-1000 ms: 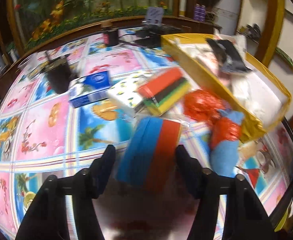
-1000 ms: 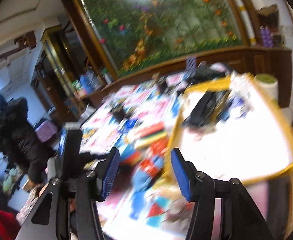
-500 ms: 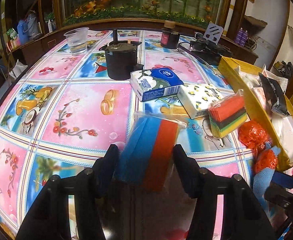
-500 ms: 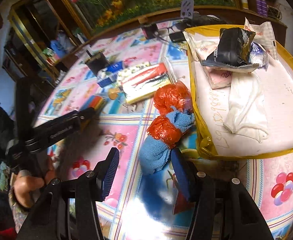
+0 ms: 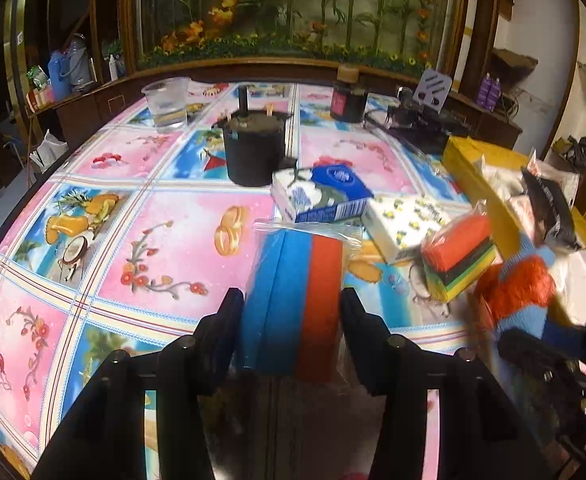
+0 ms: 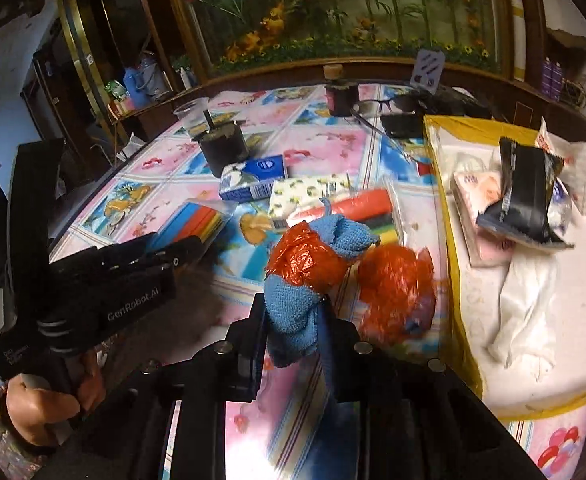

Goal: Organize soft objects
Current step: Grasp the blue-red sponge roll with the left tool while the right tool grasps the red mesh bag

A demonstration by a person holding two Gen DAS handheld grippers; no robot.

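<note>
Sponges in a clear plastic wrap, a flat blue and red pack (image 5: 293, 300), stand on edge between the black fingers of the left gripper (image 5: 291, 322). Its jaws are closing and the pads press both broad faces. The pack's long axis runs away from the camera, its far end pointing toward a blue and white tissue box (image 5: 321, 194) just beyond it on the glossy pink and blue patterned tablecloth (image 5: 165, 236).

The right gripper (image 6: 293, 332) has its jaws closing too, pinched on the lower end of a light blue knitted cloth (image 6: 297, 304). The cloth rises up and slightly to the right from the pads, and a crumpled orange plastic bag (image 6: 305, 262) wraps its middle. A second crumpled orange bag (image 6: 397, 284) sits just to its right, blurred.

Close on the right lies a shallow yellow-rimmed tray with a white liner (image 6: 457, 292), holding a black foil packet (image 6: 527, 196) and white cloth (image 6: 521, 312). A person's hand (image 6: 45, 404) holds the left gripper's handle.
</note>
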